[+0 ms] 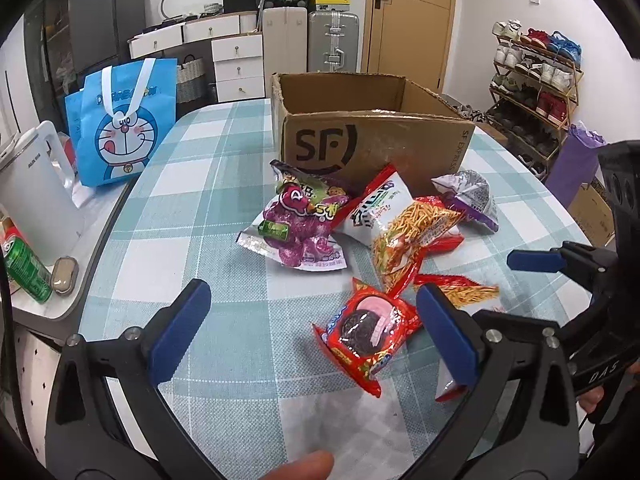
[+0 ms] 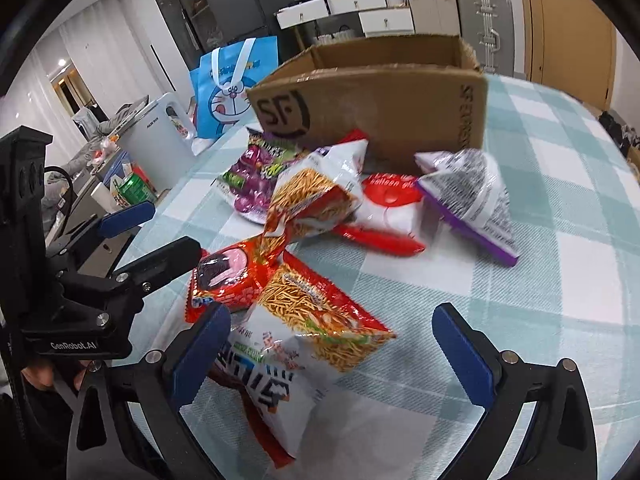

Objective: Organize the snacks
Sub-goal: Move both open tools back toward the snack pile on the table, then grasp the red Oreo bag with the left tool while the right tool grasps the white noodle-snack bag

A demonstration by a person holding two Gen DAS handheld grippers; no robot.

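On the checked desk, a blue bag and kettle are standing left. 1 cardboard box is sitting behind 5 snack packets; the cookie packet is lying between the left tool's wide-open fingers. The right tool, also open and gripping nothing, is straddling a noodle packet.

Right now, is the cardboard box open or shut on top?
Open. The cardboard box stands upright with no flaps covering its top, and its bare inner walls show. Its floor is hidden.

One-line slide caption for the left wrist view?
Open left gripper hovers over a red cookie packet; more snack bags lie before the cardboard box.
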